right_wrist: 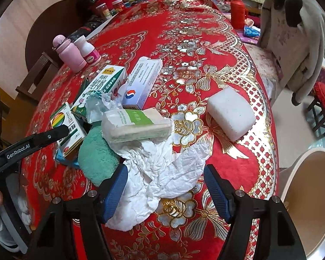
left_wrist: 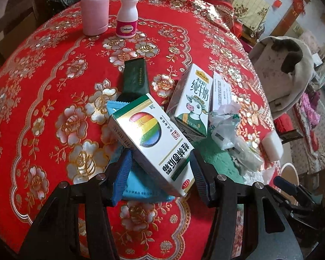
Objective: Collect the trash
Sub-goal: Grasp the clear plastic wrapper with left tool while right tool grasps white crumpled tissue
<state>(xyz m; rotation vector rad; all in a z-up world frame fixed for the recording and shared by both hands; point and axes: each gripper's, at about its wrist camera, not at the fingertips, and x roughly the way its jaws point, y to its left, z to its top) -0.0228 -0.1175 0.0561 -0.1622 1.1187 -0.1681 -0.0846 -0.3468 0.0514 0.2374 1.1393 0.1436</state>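
A heap of trash lies on the red tablecloth (left_wrist: 43, 91). In the left wrist view my left gripper (left_wrist: 160, 169) is open, its jaws on either side of the rainbow medicine box (left_wrist: 149, 138), which lies on a blue wrapper (left_wrist: 140, 190). Behind are a dark green wrapper (left_wrist: 135, 78), a milk carton (left_wrist: 191, 104) and crumpled plastic (left_wrist: 224, 125). In the right wrist view my right gripper (right_wrist: 165, 186) is open around crumpled white tissue (right_wrist: 162, 173). Beyond it lie a packet (right_wrist: 136, 123), a green cloth (right_wrist: 96, 156), the rainbow box (right_wrist: 67, 127), the milk carton (right_wrist: 99, 86) and a long white box (right_wrist: 140, 82).
A pink flask (left_wrist: 95, 8) and a white pill bottle (left_wrist: 127, 17) stand at the far side. A white foam block (right_wrist: 230, 116) lies right of the heap. A beige bin (right_wrist: 309, 199) stands beside the table's right edge. A coat-draped chair (right_wrist: 292, 39) stands beyond.
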